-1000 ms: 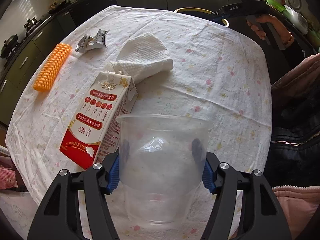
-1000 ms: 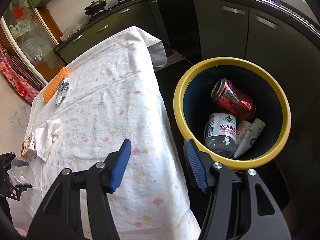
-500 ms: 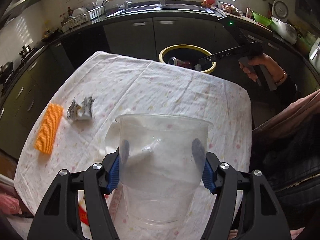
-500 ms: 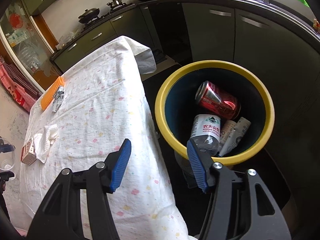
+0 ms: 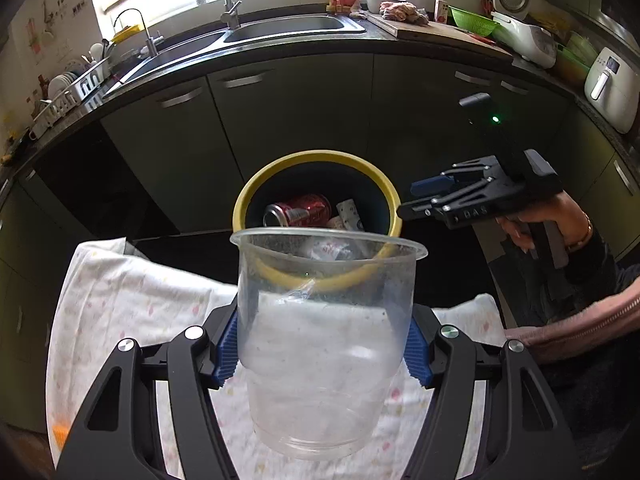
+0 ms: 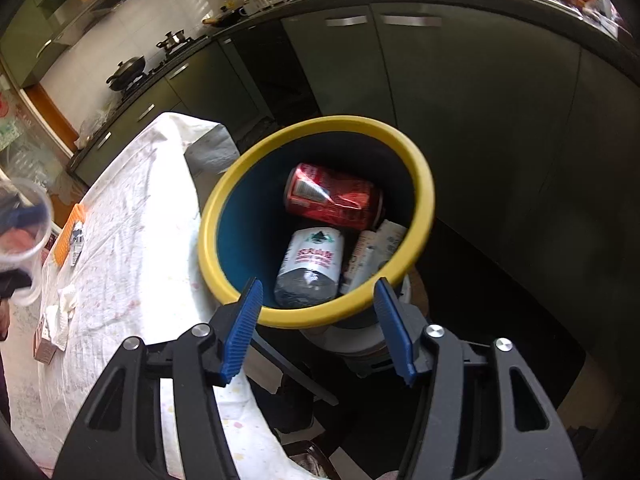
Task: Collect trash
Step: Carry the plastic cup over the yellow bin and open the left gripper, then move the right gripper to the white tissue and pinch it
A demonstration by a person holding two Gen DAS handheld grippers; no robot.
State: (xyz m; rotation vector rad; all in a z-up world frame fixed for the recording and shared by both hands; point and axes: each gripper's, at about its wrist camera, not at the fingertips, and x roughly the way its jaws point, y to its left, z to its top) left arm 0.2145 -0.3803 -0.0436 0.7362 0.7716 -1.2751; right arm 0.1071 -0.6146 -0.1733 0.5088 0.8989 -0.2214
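Observation:
My left gripper (image 5: 325,350) is shut on a clear plastic cup (image 5: 326,344), its blue pads pressing the cup's sides above the far end of the table (image 5: 132,300). Past that table end stands a yellow-rimmed blue bin (image 5: 320,162) holding a red can (image 5: 300,210) and paper. My right gripper (image 6: 320,330) is open and empty just above the near rim of the bin (image 6: 426,196), in which lie a red can (image 6: 334,196), a crushed water bottle (image 6: 312,264) and wrappers. In the right wrist view the cup (image 6: 24,236) blurs at the left edge.
Left on the floral tablecloth (image 6: 128,232) are an orange sponge (image 6: 70,234), a crumpled foil wrapper (image 6: 77,240), a white paper towel (image 6: 60,312) and a milk carton (image 6: 44,346). Dark kitchen cabinets (image 5: 288,112) and a sink counter stand behind the bin. A hand (image 5: 556,220) holds the right gripper.
The left gripper carried the cup forward over the table toward the bin, leaving the carton, towel and sponge behind. The right gripper shifted closer over the bin, still open.

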